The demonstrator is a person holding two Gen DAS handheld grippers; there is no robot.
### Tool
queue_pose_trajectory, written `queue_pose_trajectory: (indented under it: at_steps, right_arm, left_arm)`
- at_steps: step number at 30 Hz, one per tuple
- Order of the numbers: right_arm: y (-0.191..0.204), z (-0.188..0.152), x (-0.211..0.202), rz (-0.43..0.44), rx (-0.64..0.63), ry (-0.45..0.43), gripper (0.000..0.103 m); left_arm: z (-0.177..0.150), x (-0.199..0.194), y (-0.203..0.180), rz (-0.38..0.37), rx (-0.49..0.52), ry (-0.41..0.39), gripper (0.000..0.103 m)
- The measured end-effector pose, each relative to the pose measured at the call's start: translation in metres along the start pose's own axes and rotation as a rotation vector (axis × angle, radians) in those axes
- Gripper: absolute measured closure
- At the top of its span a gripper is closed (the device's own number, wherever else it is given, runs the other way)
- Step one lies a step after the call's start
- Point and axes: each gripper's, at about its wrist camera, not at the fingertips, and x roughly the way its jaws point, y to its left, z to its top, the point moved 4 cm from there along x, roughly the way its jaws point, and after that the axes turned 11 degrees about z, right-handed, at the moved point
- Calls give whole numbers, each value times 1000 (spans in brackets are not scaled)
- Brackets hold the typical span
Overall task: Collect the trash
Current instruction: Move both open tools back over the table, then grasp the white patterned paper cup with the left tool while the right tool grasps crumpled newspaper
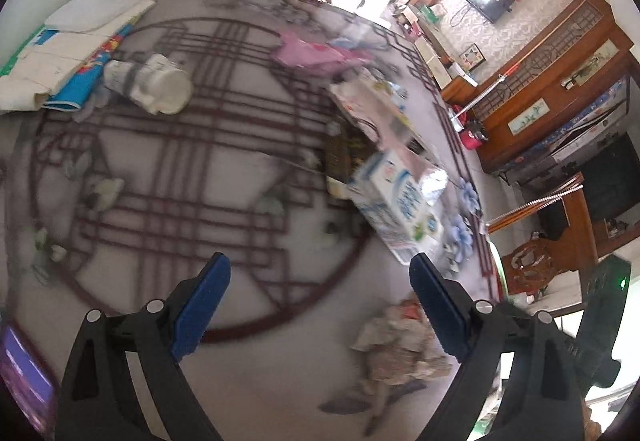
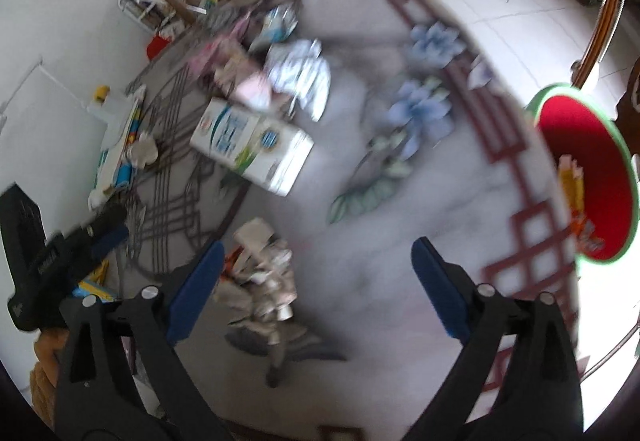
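Two empty grippers over a littered table

Both of my grippers hung above the patterned table (image 1: 248, 373) with their blue pads spread wide and nothing between them. My left gripper (image 1: 320, 301) pointed down at bare tabletop; just to its right, near me, lay a crumpled paper wad (image 1: 400, 341). My right gripper (image 2: 316, 281) saw that same wad just inside its left pad, untouched. Beyond the edge on the right stood a red bin with a green rim (image 2: 624, 145), with wrappers (image 2: 576, 197) already inside. Farther out, a white milk carton (image 2: 252, 145) lay on its side near the table's middle, with more cartons and a pink wrapper (image 1: 308, 55) heaped behind it. At far left I saw a toppled white cup (image 1: 160, 85) beside a stack of papers (image 1: 68, 57). Everything was motion-blurred.
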Motion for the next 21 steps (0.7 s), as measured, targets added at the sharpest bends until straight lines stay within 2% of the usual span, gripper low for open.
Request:
queue_pose_trajectory:
  at_steps: [4, 7, 14, 18, 21]
  right_arm:
    - [12, -15, 24, -15, -1, 55, 9]
    - [17, -22, 35, -44, -23, 75, 9]
    - [26, -25, 43, -61, -42, 87, 9]
    - [29, -23, 42, -65, -46, 83, 9]
    - [29, -18, 38, -69, -41, 71, 9]
  left_arm:
    - [11, 2, 27, 29, -23, -10, 16]
    - [21, 6, 53, 51, -80, -15, 16]
    - [64, 26, 107, 88, -289, -39, 16]
    - [90, 42, 125, 66, -405, -38, 16]
    - [107, 54, 132, 93, -437, -42, 16]
